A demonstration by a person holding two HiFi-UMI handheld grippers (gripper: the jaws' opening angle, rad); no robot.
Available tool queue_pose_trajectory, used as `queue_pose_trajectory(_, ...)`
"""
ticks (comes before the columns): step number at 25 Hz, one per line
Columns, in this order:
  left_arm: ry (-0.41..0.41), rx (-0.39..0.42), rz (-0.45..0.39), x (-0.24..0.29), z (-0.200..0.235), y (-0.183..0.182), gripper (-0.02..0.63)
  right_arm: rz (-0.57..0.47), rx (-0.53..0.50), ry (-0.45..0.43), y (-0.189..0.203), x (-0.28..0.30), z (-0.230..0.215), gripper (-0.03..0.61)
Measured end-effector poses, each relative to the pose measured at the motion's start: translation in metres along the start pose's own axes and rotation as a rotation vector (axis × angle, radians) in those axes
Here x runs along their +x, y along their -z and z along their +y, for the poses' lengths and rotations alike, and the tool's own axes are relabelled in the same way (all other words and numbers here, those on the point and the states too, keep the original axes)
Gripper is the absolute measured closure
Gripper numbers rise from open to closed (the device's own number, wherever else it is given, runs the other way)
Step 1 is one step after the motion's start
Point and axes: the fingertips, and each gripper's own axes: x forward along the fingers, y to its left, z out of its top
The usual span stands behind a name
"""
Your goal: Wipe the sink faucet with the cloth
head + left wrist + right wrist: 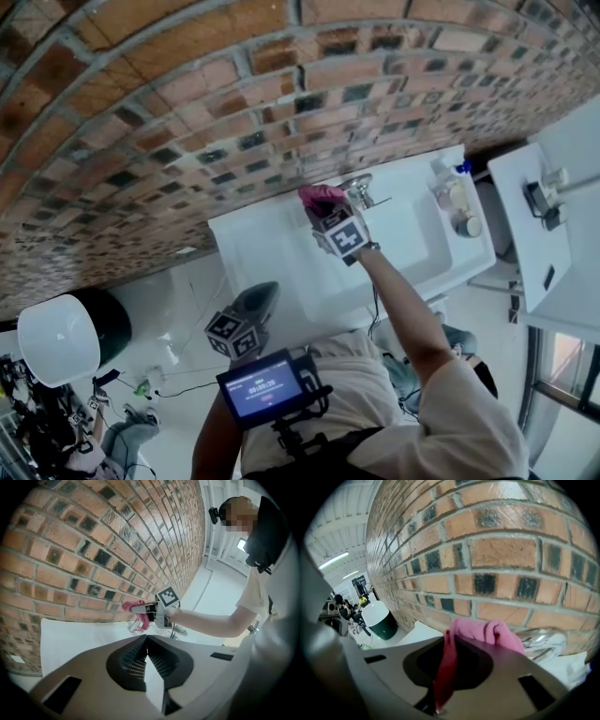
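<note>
1. Right gripper [324, 208], centre frame, pinches the pink cloth [320, 196] just left of the faucet [360, 190]. It may be touching; contact is unclear.
2. Left gripper [261, 298], lower left: jaws pressed together, nothing between.

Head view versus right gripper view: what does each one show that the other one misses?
Only the head view shows the white rectangular sink, the bottles on its corner and the left gripper held low. Only the right gripper view shows the pink cloth pinched between the fingers of the right gripper, plus distant people. Both show that cloth, the red brick wall, the chrome faucet and the white-topped dark bin.
</note>
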Motion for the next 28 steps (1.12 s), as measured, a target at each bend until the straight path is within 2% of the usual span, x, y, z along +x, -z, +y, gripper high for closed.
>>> queue_pose_trajectory(4, -0.009, -0.011, 0.003, -0.005, 0.004, 0.004, 0.626, 0.015, 0.075, 0.023, 0.016, 0.032, 0.001, 0.537)
queue_pose_trajectory(7, -0.014, -0.017, 0.008, -0.009, 0.008, 0.009, 0.626, 0.072, 0.138, 0.024, 0.045, 0.059, 0.002, 0.537)
queue_pose_trajectory(10, -0.015, -0.018, 0.009, -0.01, 0.009, 0.009, 0.626, 0.116, 0.232, -0.095, 0.069, 0.066, 0.026, 0.537)
queue_pose_trajectory(12, -0.016, -0.021, 0.011, -0.011, 0.011, 0.009, 0.626, 0.092, 0.338, -0.183, 0.079, 0.061, 0.042, 0.537)
queue_pose_trajectory(14, -0.014, -0.022, 0.016, -0.01, 0.013, 0.008, 0.626, 0.033, 0.521, -0.22, 0.091, 0.057, 0.04, 0.537)
queue_pose_trajectory(17, -0.007, -0.027, 0.025, -0.008, 0.015, 0.009, 0.626, -0.124, 0.895, -0.211, 0.104, 0.046, 0.011, 0.537)
queue_pose_trajectory(20, -0.002, -0.033, 0.042, -0.003, 0.016, 0.012, 0.627, -0.332, 1.268, -0.103, 0.117, 0.03, -0.037, 0.537)
queue_pose_trajectory(24, 0.009, -0.039, 0.065, 0.006, 0.015, 0.017, 0.626, -0.554, 1.735, 0.049, 0.153, 0.025, -0.087, 0.535)
queue_pose_trajectory(26, 0.013, -0.039, 0.076, 0.01, 0.014, 0.017, 0.626, -0.653, 1.87, 0.112, 0.169, 0.03, -0.103, 0.535)
queue_pose_trajectory(28, 0.015, -0.041, 0.087, 0.013, 0.013, 0.019, 0.626, -0.767, 1.939, 0.179, 0.185, 0.032, -0.118, 0.535)
